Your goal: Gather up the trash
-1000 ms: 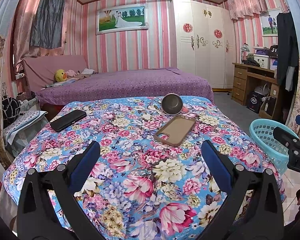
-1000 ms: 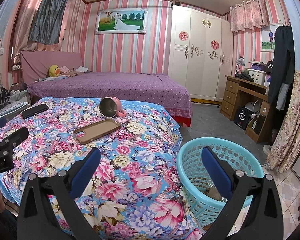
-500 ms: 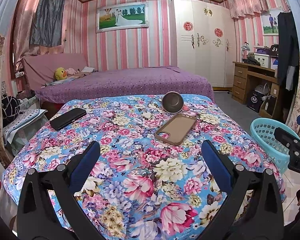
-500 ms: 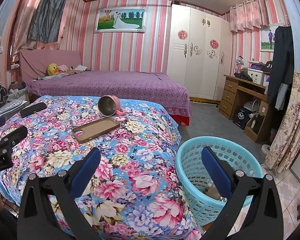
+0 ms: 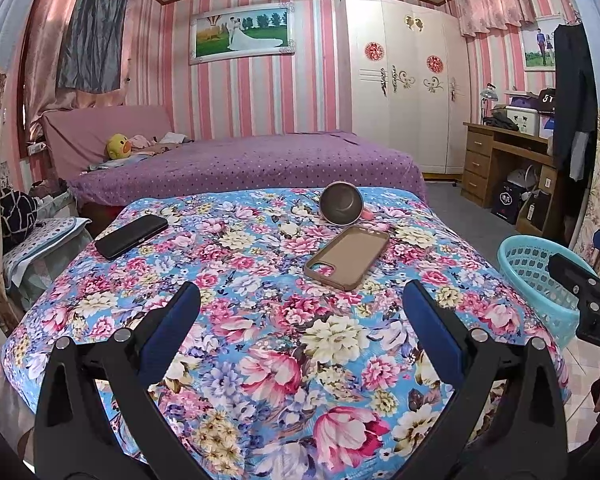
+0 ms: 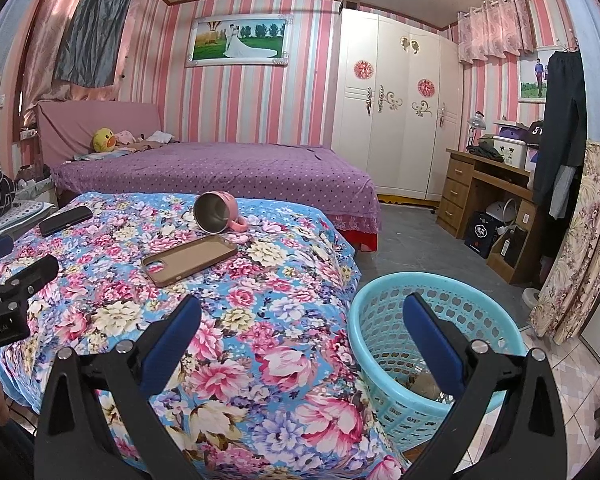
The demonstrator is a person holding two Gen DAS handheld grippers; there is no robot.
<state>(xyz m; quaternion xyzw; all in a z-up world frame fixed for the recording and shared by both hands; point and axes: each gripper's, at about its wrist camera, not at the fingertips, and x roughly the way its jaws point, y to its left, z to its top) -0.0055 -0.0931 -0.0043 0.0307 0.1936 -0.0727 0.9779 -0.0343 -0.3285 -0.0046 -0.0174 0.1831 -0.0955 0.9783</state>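
- Little changed over the last second: both views drawn back a touch from the flowered counter (image 5: 260, 320), everything on it looking slightly smaller than a second ago.
- Left tongs (image 5: 300, 312) wide open, empty, hovering over the near edge of the counter.
- Right tongs (image 6: 300, 312) likewise wide open and empty, over the near right corner, partly above the blue basket (image 6: 388, 312).
- Basket on the floor just right of the counter; scraps of trash (image 6: 424, 384) visible at its bottom.
- Left on the counter: tipped pink mug (image 6: 216, 212) far centre, brown phone case (image 5: 348, 258) just in front of it, black phone (image 5: 132, 236) far left.
- No loose trash seen on the counter; collection probably done, or a search for more pending.
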